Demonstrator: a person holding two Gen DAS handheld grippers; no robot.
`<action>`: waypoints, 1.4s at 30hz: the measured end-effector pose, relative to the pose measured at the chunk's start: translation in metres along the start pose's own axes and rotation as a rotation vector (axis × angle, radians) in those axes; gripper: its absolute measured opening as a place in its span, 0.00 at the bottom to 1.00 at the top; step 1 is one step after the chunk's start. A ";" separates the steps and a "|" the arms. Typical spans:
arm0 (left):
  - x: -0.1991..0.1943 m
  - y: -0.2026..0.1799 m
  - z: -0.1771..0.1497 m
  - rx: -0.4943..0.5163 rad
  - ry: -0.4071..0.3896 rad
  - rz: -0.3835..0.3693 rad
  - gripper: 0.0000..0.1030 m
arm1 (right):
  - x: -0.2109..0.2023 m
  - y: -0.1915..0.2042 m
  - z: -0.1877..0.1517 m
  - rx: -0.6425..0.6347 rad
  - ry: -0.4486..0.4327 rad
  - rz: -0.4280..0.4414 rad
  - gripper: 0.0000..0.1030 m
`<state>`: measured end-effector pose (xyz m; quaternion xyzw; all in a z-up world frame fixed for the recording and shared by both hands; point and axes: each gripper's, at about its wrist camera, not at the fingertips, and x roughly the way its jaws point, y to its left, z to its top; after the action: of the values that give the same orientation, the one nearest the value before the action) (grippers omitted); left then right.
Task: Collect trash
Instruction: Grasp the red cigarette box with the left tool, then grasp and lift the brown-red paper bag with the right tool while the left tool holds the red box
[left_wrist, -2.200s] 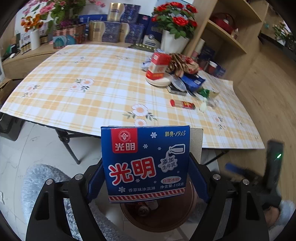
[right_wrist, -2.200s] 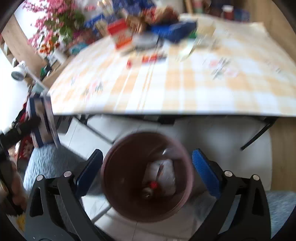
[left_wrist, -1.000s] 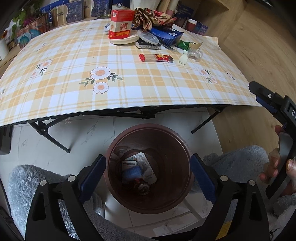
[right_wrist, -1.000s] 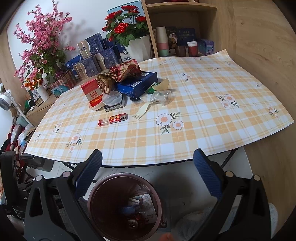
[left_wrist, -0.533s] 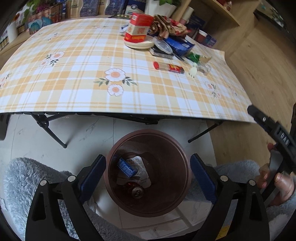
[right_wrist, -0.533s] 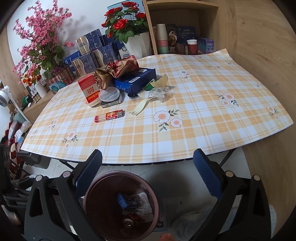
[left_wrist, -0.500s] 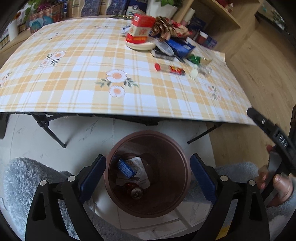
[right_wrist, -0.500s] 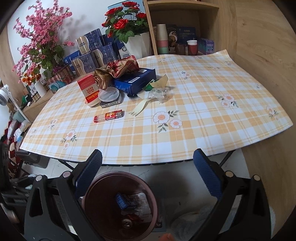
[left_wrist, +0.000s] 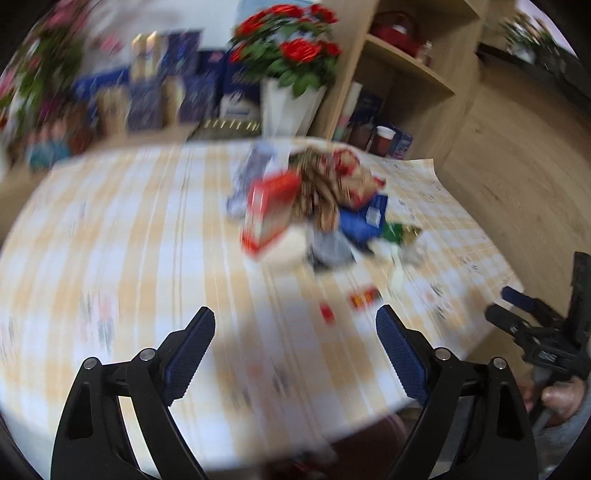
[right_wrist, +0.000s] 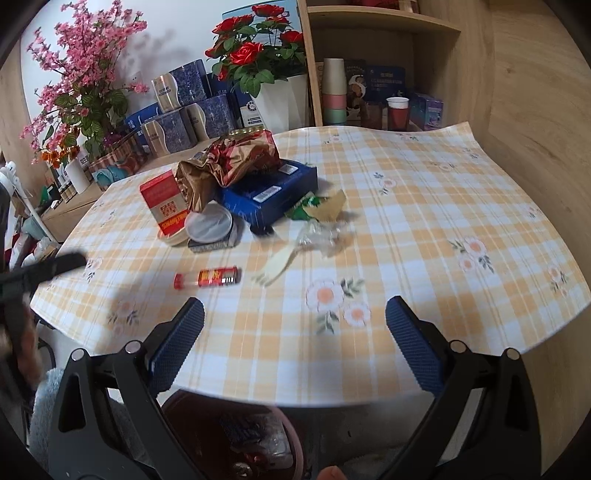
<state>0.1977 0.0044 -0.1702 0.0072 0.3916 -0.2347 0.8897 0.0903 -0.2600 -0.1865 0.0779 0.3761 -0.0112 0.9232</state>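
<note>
— Trash pile (right_wrist: 236, 192): where do we log it?
— Mid-table (right_wrist: 424, 206), bin (right_wrist: 236, 435) under near edge. Our left gripper (left_wrist: 295, 347) closing slightly, nothing between; right gripper (right_wrist: 295, 332) spread wide, empty.

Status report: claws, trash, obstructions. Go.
Left claw empty, jaws closing. Right claw open, empty. Trash pile on table. Nothing in the way.

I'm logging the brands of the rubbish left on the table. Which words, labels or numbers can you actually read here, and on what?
None reads with certainty.
Red box: gold characters, too small to read.
Red tube: yellow print and a barcode, too small.
Blue box: white labels, illegible.
Blue gift boxes behind the table: print too small.
Left wrist view: all motion-blurred, nothing legible.
</note>
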 end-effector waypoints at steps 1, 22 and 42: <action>0.007 0.001 0.009 0.028 -0.003 0.005 0.81 | 0.004 0.000 0.004 0.001 0.001 0.000 0.94; 0.105 0.025 0.067 0.156 0.037 0.058 0.27 | 0.081 0.008 0.116 -0.014 -0.036 0.129 0.94; 0.017 0.039 0.063 -0.019 -0.133 0.003 0.24 | 0.210 0.040 0.166 0.124 0.149 0.106 0.88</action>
<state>0.2676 0.0195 -0.1446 -0.0160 0.3339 -0.2294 0.9141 0.3587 -0.2382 -0.2108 0.1552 0.4378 0.0201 0.8853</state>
